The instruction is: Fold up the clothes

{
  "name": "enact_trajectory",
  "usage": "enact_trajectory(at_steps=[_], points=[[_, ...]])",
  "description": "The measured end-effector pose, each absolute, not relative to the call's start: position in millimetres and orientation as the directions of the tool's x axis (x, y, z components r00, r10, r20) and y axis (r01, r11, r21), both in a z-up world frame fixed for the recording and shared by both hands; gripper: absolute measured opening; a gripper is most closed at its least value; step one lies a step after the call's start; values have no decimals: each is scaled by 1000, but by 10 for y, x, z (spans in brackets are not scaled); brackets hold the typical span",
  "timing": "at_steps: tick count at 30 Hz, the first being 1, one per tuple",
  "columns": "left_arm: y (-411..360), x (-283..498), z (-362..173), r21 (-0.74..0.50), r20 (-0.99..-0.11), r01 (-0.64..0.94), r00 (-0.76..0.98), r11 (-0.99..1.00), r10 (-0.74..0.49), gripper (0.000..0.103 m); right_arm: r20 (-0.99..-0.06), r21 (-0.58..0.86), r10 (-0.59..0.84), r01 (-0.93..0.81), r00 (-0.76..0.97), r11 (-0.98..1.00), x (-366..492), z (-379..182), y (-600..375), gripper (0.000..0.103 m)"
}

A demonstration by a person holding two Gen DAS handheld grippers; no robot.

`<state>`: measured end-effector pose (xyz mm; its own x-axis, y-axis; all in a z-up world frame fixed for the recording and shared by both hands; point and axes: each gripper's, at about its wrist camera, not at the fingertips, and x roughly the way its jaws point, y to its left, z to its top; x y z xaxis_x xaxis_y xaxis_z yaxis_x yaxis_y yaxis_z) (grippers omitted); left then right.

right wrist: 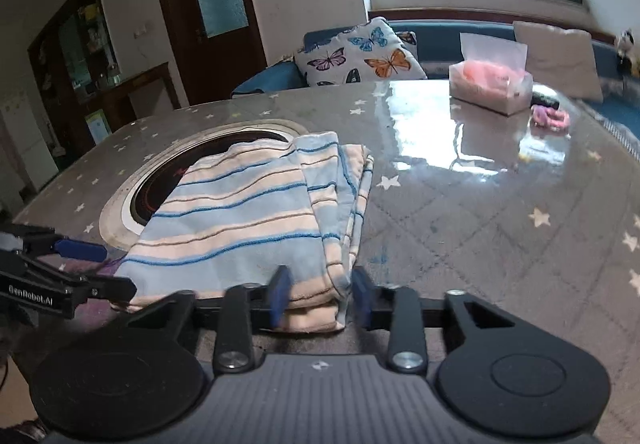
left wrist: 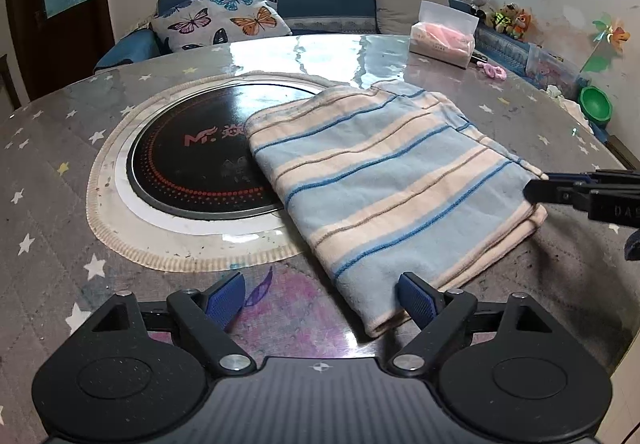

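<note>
A folded striped garment (left wrist: 380, 179), light blue and cream, lies flat on the table, partly over a round black hob. It also shows in the right wrist view (right wrist: 248, 219). My left gripper (left wrist: 320, 298) is open at the garment's near corner, its right finger touching the cloth edge. My right gripper (right wrist: 320, 294) is partly open, its fingers standing either side of the garment's near folded corner without pinching it. The right gripper shows at the right edge of the left wrist view (left wrist: 576, 195). The left gripper shows at the left of the right wrist view (right wrist: 72, 268).
The round black hob (left wrist: 192, 159) sits in the star-patterned table (left wrist: 52, 171). A tissue pack (left wrist: 444, 37) and a pink hair tie (left wrist: 496, 71) lie at the far side. A green bowl (left wrist: 596, 105) stands at the right edge. A sofa with a butterfly cushion (left wrist: 220, 15) is behind.
</note>
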<state>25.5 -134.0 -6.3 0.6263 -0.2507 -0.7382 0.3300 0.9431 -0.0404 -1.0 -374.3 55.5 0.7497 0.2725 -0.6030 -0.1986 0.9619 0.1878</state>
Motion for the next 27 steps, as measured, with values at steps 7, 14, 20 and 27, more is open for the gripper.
enact_trajectory(at_steps=[7, 14, 20, 27], points=[[-1310, 267, -57, -22, -742, 338, 625, 941, -242, 86, -558, 179, 307, -250, 771, 952, -182, 858, -3697, 6], [-1229, 269, -68, -4, -751, 351, 617, 936, -235, 87, -644, 208, 285, -196, 710, 958, -249, 537, -3751, 6], [-1285, 234, 94, 50, -719, 384, 654, 922, -234, 86, -619, 171, 267, -205, 739, 964, -293, 687, -3796, 9], [-1710, 367, 215, 35, -666, 467, 670, 884, -327, 85, -550, 174, 294, -237, 782, 956, -52, 841, -3703, 10]])
